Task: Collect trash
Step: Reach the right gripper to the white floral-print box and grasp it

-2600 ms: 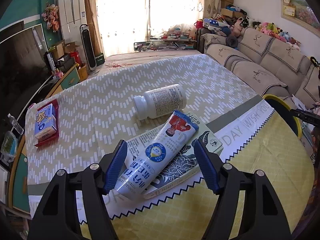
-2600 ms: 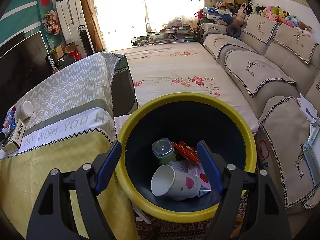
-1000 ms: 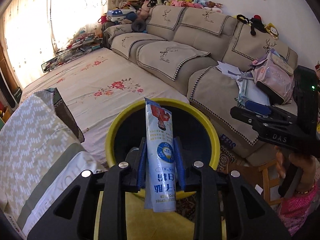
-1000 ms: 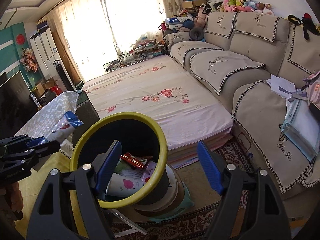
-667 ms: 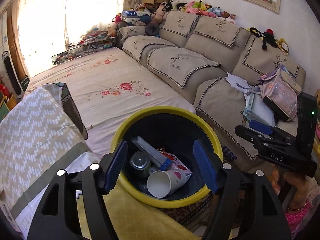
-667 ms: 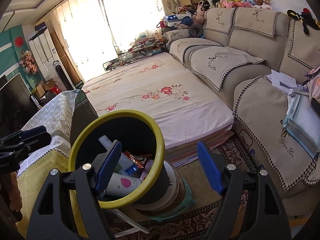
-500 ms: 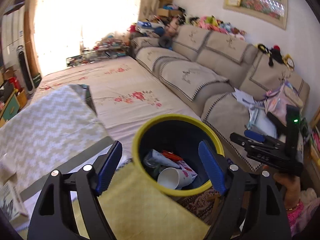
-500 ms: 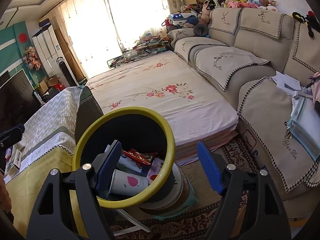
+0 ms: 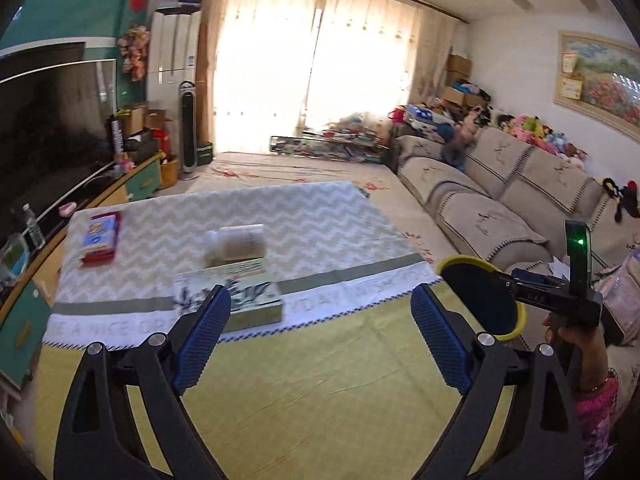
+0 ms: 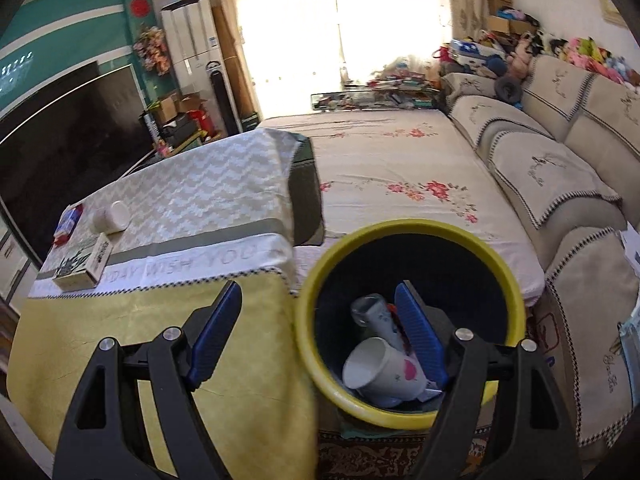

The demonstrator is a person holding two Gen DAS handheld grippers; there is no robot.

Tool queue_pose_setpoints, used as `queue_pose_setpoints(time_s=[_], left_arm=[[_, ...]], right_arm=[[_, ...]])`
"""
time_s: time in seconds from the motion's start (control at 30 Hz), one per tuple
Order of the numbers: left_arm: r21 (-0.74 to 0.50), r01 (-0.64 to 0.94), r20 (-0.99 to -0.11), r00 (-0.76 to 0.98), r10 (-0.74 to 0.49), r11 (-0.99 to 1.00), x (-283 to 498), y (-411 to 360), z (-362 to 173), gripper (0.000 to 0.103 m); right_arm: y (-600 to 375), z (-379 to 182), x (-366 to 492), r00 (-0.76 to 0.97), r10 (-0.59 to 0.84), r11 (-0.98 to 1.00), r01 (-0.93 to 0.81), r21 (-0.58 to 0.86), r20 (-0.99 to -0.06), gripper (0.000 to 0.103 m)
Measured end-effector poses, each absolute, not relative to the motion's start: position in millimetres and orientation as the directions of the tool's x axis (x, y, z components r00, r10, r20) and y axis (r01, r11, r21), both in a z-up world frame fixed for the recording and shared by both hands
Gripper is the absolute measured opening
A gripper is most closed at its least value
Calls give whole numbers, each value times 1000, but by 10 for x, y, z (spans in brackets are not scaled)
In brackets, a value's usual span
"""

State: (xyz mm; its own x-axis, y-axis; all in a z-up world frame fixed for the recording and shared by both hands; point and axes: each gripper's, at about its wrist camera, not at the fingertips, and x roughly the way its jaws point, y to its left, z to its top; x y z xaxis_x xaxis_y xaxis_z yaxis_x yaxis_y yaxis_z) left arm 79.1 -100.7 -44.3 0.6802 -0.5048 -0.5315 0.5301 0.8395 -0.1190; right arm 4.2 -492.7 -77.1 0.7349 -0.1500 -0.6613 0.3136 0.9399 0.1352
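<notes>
Left tongs (image 9: 320, 330) opening, empty; right tongs (image 10: 318, 328) apart, empty, above round yellow-rimmed bin (image 10: 516, 296).

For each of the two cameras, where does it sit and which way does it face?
Left wrist: on the left tool, jaws opening and empty, facing the table; the person's right hand shows.
Right wrist: on the right tool, open, facing the bin beside the table.
Shared: bin, flat box, white bottle.

A box (image 9: 236, 294) is lying mid-bench (image 9: 320, 380), a bottle (image 9: 236, 242) just behind it, a packet (image 9: 99, 236) sitting near the far left corner. A bin (image 10: 408, 416) is standing off the right edge, holding a cup (image 10: 380, 372).
</notes>
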Motion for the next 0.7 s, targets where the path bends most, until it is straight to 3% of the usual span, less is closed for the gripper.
queue_pose_setpoints(time_s=[0.23, 0.43, 0.57, 0.7], left_arm=[[-177, 391, -529, 736, -422, 903, 785, -28, -616, 92], [-195, 357, -511, 758, -405, 914, 759, 336, -652, 92], [-202, 350, -502, 765, -403, 915, 720, 433, -647, 92], [-207, 342, -505, 765, -400, 917, 674, 504, -670, 92]], right_arm=[[-3955, -561, 665, 746, 7, 993, 75, 94, -666, 75], [-3168, -532, 1153, 698, 233, 971, -209, 118, -678, 75], [-2745, -591, 1485, 609, 372, 900, -422, 110, -701, 82], [-2549, -600, 1757, 551, 419, 844, -530, 85, -721, 89]])
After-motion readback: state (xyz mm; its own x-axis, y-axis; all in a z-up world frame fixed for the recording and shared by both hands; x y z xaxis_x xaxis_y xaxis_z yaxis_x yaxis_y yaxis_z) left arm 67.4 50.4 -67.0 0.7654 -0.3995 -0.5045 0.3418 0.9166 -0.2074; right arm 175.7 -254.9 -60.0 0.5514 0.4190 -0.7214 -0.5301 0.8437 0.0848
